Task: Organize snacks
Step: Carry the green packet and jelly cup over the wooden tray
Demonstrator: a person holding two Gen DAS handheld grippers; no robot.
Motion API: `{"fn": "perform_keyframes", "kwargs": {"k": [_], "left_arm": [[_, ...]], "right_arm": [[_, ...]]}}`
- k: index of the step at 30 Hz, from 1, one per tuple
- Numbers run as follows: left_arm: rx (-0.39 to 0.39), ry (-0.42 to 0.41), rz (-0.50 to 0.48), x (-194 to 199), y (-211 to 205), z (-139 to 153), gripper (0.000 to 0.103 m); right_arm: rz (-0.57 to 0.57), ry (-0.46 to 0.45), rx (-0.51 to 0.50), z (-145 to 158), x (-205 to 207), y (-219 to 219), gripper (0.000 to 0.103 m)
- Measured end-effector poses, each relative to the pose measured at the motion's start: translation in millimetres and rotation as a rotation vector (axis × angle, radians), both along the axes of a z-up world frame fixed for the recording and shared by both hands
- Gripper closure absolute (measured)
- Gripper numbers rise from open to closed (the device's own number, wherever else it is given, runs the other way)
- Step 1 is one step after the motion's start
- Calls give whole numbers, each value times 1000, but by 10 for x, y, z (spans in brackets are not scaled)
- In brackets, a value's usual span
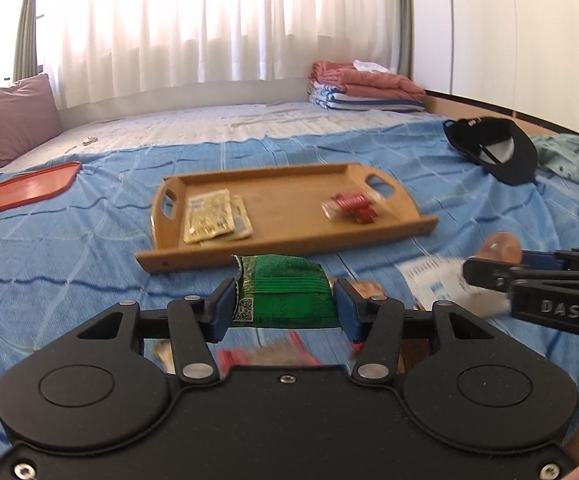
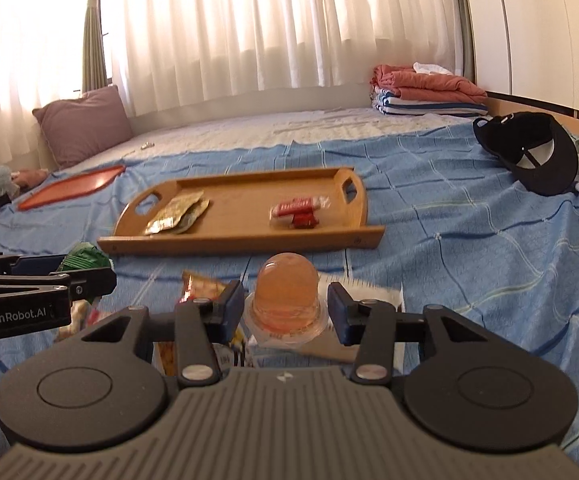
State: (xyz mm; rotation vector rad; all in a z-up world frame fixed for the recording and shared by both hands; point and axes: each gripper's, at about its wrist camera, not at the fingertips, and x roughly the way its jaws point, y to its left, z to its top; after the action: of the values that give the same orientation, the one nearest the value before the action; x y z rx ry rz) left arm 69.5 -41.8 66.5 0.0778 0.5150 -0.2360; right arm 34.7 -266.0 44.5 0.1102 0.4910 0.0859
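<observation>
Tray (image 1: 289,236) holds two sorted piles; my left gripper (image 1: 285,304) clamps a green packet (image 1: 289,292), my right gripper (image 2: 285,308) a jelly cup (image 2: 287,292); loose snacks (image 2: 201,292) remain on the bed.

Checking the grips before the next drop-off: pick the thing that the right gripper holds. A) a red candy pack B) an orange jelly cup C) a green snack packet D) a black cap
B: in the right wrist view the orange jelly cup sits clamped between the blue pads of the right gripper, while the green snack packet is in the left gripper.
</observation>
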Motion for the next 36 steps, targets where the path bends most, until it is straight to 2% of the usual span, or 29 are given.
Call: {"fn": "perform_keyframes", "kwargs": {"k": [13,19,21,24,27,32,36], "left_arm": [[-35,31,32,502,79,189,53],[-55,43,31,895,149,349,53],[-81,50,14,1067,187,424,53],[-159,62,-14,1348,259,542,53],[-188,95,-25,1684,249,606,53],[-264,205,-3,2308,216,471,53],[-240,251,10,2635,107,258,53]], "right_arm": [[15,21,75,182,490,-78,53],[10,43,113,303,859,-199,53],[7,46,113,363,1012,-239,53],[13,54,98,451,1266,-274,53],[9,97,109,487,1600,-296,53],[4,170,191,389,2181,-367,53],[-6,203,158,259,2542,-342,53]]}}
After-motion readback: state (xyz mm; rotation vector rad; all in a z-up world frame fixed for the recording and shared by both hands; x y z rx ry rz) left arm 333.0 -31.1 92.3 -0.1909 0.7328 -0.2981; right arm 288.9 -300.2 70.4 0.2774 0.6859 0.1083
